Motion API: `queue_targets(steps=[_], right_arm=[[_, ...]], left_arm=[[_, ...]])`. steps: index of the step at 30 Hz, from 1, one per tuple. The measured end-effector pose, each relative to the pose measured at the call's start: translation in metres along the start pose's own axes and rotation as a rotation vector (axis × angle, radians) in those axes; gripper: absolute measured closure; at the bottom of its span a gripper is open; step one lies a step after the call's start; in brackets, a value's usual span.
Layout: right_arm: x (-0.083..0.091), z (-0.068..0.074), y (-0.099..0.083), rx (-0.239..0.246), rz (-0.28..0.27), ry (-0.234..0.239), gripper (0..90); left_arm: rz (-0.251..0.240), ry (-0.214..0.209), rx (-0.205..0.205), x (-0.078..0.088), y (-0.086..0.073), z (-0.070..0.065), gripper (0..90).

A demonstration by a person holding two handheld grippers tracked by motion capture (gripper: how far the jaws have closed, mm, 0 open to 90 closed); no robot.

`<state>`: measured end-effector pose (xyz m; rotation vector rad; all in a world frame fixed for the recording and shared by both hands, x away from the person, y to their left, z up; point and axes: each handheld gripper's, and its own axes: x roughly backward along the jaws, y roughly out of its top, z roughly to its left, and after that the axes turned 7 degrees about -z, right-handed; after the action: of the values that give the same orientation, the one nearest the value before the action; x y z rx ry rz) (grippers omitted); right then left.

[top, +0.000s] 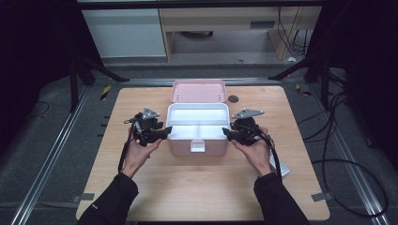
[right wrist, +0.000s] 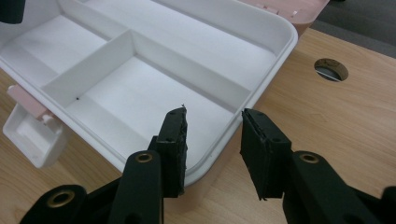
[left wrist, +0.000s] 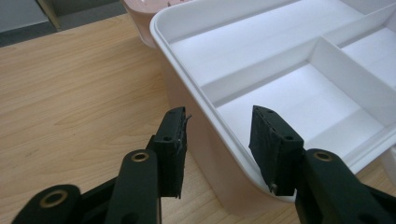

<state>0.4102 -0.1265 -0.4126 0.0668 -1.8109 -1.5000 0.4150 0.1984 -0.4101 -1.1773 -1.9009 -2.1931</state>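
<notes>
High view: left claw (top: 165, 132) and right claw (top: 226, 133) at either end of open pink plastic box (top: 197, 146), jaws parted, straddling rim of white divided tray (top: 197, 115), gripping nothing. Box mid light wooden worktop (top: 197, 187), pink lid (top: 198, 90) tipped back. Round hole (top: 233, 99) just beside lid.

- The box (top: 197, 149) is pale pink outside, as is its raised lid (top: 198, 90).
- Inside the box, the divided tray (left wrist: 289, 74) is plain white (latch (right wrist: 29, 135) at the box's front white too).
- Under the box, the table (top: 141, 187) shows light wood grain.
- Either side of the box, both grippers' jaws are black.
</notes>
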Motion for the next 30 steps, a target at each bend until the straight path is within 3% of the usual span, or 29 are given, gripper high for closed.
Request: queue_targets(steps=[4, 8, 13, 15, 18, 22, 27, 30], right_arm=[[0.0, 0.001, 0.001, 0.001, 0.003, -0.005, 60.8], [0.004, -0.001, 0.005, -0.002, -0.001, 0.0, 56.7], [0.016, -0.01, 0.019, 0.009, -0.053, 0.023, 53.6], [0.02, -0.014, 0.026, 0.022, -0.07, 0.035, 52.2], [0.024, -0.018, 0.037, 0.055, -0.083, 0.062, 49.7], [0.026, -0.026, 0.052, 0.055, -0.094, 0.104, 43.7], [0.021, -0.036, 0.066, 0.056, -0.09, 0.144, 40.6], [0.015, -0.04, 0.072, 0.105, -0.084, 0.168, 43.2]], left_arm=[[0.004, 0.002, -0.02, 0.0, 0.001, 0.0, 56.9], [-0.015, -0.013, -0.038, 0.008, 0.004, 0.006, 50.1], [-0.051, -0.01, -0.113, 0.02, 0.013, 0.016, 50.9], [-0.046, -0.06, -0.116, 0.023, 0.019, 0.02, 51.4], [-0.037, -0.078, -0.13, 0.026, 0.028, 0.026, 49.3], [-0.064, -0.129, -0.13, 0.025, 0.041, 0.035, 47.3], [-0.06, -0.168, -0.184, 0.019, 0.053, 0.041, 44.2], [-0.046, -0.185, -0.222, 0.012, 0.059, 0.041, 42.7]])
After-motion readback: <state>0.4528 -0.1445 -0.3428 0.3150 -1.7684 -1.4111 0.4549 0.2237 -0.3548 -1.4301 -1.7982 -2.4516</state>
